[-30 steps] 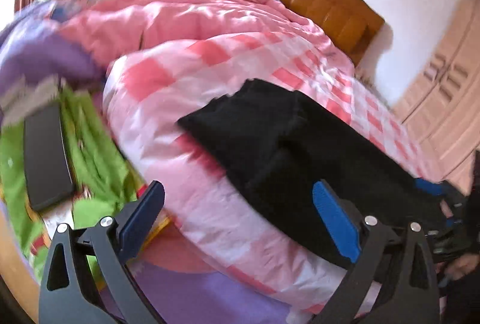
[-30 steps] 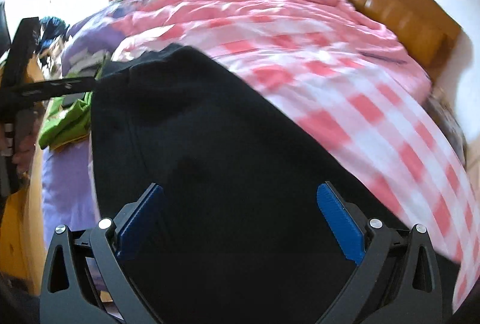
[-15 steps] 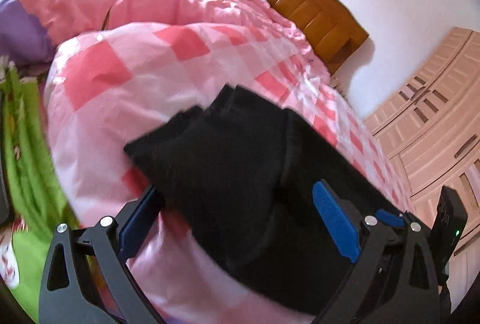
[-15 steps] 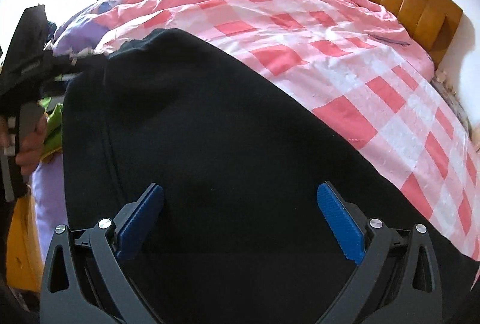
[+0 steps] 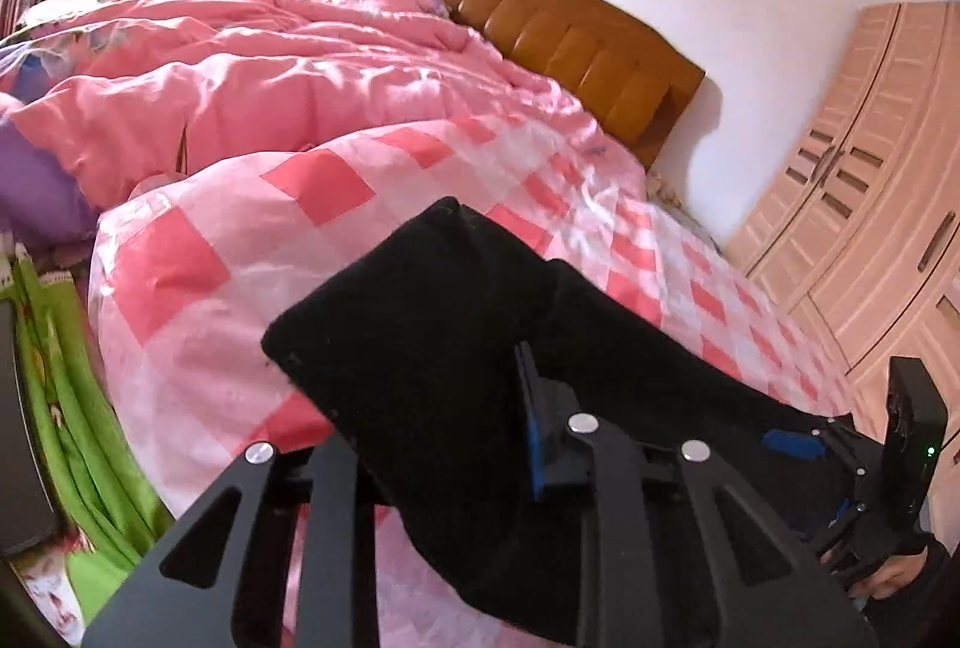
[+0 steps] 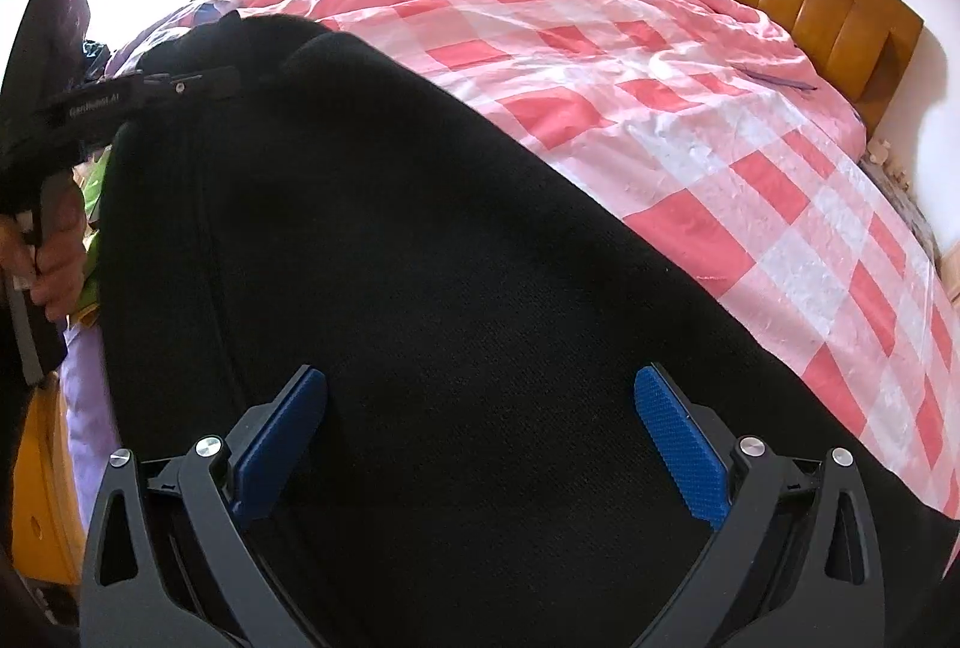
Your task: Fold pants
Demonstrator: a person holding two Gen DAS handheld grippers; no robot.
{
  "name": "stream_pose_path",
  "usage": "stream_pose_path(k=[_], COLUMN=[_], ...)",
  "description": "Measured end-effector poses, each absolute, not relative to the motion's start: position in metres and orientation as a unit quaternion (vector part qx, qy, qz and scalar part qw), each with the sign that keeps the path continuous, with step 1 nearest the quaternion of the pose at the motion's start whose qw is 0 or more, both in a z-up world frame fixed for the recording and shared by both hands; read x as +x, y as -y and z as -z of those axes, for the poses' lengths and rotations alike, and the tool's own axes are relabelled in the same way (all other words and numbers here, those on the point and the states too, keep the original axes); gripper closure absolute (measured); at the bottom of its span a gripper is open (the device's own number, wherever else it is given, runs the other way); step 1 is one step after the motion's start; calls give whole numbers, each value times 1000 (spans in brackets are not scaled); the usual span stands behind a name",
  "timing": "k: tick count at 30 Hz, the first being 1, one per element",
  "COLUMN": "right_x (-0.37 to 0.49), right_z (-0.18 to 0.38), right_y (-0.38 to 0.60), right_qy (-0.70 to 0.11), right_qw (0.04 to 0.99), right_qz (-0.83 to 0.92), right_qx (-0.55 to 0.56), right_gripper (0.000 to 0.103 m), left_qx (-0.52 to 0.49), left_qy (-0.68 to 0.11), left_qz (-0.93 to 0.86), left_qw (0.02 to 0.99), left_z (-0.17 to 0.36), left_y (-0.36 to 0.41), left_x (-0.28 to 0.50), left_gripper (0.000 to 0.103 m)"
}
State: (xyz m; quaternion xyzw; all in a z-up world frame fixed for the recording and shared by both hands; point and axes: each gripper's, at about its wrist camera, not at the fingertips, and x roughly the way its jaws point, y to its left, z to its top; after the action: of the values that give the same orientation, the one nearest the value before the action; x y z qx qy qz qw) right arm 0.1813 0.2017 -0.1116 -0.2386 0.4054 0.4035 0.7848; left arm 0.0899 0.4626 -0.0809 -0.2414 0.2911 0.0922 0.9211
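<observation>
Black pants [image 5: 456,324] lie stretched across the pink checked quilt [image 5: 240,228] on the bed; they fill the right wrist view [image 6: 420,258]. My left gripper [image 5: 456,444] is shut on the pants near their left end; the cloth covers its left finger. It also shows at the left of the right wrist view [image 6: 198,78]. My right gripper [image 6: 480,432] is open, its blue pads [image 6: 678,438] apart just above the pants' other end. It shows at the right of the left wrist view [image 5: 804,444].
A plain pink duvet [image 5: 240,66] is bunched behind the quilt, against a wooden headboard [image 5: 570,42]. Green cloth [image 5: 78,438] and a dark flat object [image 5: 18,438] lie at the left. A wardrobe [image 5: 870,180] stands at the right.
My left gripper has moved onto the left end of the pants and closed on it. My right gripper has stayed open over the other end.
</observation>
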Motion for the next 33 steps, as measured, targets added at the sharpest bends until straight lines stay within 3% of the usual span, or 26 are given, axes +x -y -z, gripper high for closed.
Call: stream_pose_path(k=[6, 9, 10, 17, 22, 27, 29, 30, 31, 32, 33], right_x=[183, 183, 183, 180, 175, 151, 140, 135, 132, 128, 125], right_z=[113, 113, 112, 40, 16, 30, 40, 44, 47, 50, 51], right_y=[-202, -202, -202, -82, 76, 179, 200, 207, 212, 214, 214], right_qy=[-408, -408, -408, -346, -320, -334, -343, -348, -353, -356, -356], right_qw=[784, 784, 783, 853, 916, 928, 925, 923, 919, 916, 914], right_qz=[-404, -403, -406, -370, -240, -160, -152, -154, -160, -167, -176], right_qx=[-237, -239, -238, -129, -31, 41, 53, 60, 70, 78, 86], right_gripper=[4, 4, 4, 5, 5, 5, 5, 5, 5, 5, 5], left_qx=[-233, -190, -166, 0, 90, 158, 180, 195, 210, 219, 223], left_qy=[-295, -275, -261, -212, -215, -273, -305, -294, -284, -281, -269], left_qz=[-103, -108, -105, 0, 74, 140, 170, 173, 184, 205, 207], left_qw=[921, 936, 945, 977, 970, 939, 919, 920, 917, 912, 914], left_z=[73, 41, 22, -49, -28, 46, 81, 86, 89, 89, 85], left_y=[-456, -430, -412, -256, -129, -26, -3, 3, 6, 7, 4], left_x=[91, 81, 78, 74, 84, 102, 106, 102, 95, 89, 81], left_gripper=[80, 80, 89, 89, 89, 88, 74, 60, 31, 17, 11])
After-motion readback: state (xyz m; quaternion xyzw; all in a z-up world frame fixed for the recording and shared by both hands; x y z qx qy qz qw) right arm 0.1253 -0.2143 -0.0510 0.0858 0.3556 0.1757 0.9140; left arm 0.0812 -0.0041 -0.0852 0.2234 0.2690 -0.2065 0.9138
